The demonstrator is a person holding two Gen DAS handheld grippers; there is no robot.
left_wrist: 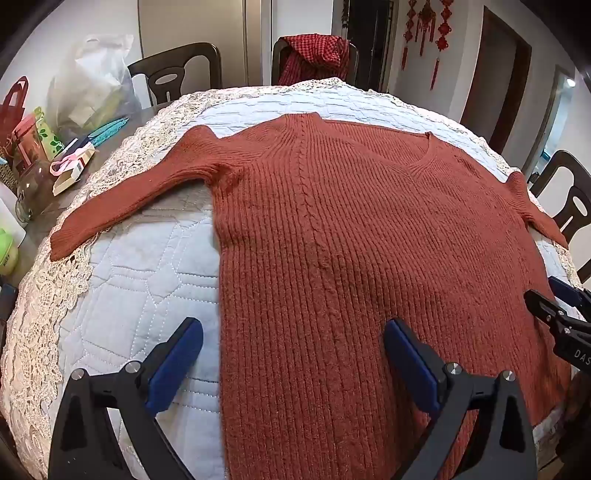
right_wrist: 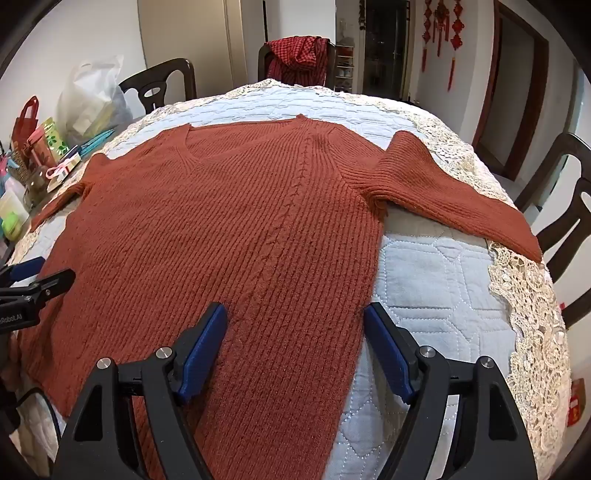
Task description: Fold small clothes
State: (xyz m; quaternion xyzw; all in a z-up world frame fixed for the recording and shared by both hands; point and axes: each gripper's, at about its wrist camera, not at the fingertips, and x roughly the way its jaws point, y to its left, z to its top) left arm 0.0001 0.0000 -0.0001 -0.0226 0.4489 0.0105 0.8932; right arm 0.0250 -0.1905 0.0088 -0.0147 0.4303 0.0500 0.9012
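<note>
Rust-red ribbed sweater (left_wrist: 332, 240) lies flat and face up on the quilted pale-blue cover (left_wrist: 147, 280) over the surface, V-neck at the far side, hem toward the cameras, one cable line running down each front side. Both sleeves are spread outward: left sleeve (left_wrist: 122, 199) angles down to the lace trim (left_wrist: 40, 295) at the cover's left edge; right sleeve (right_wrist: 461, 199) reaches the lace on the right, cuff lying on it. Left claw (left_wrist: 293, 354) is released, blue pads wide apart, hovering over the sweater's lower left side edge: the left pad over bare quilt, the right pad over the knit. Contact with the fabric cannot be told from this view. Right claw (right_wrist: 295, 347) is likewise released and holds nothing, straddling the lower right side edge, left pad over knit, right pad over quilt. Each claw shows at the margin of the other's view, near the hem corners. Off the cover at left, on the bare surface: white plastic bag (left_wrist: 92, 81), red gift bag (left_wrist: 14, 107), glass jar (left_wrist: 33, 188), teal scissors (left_wrist: 107, 129), a green lidded container (left_wrist: 7, 254). Dark wooden chairs (left_wrist: 177, 70) stand around; one at the far side carries a red checked garment (left_wrist: 317, 59). Red knot ornaments (left_wrist: 424, 33) hang on the wall.
</note>
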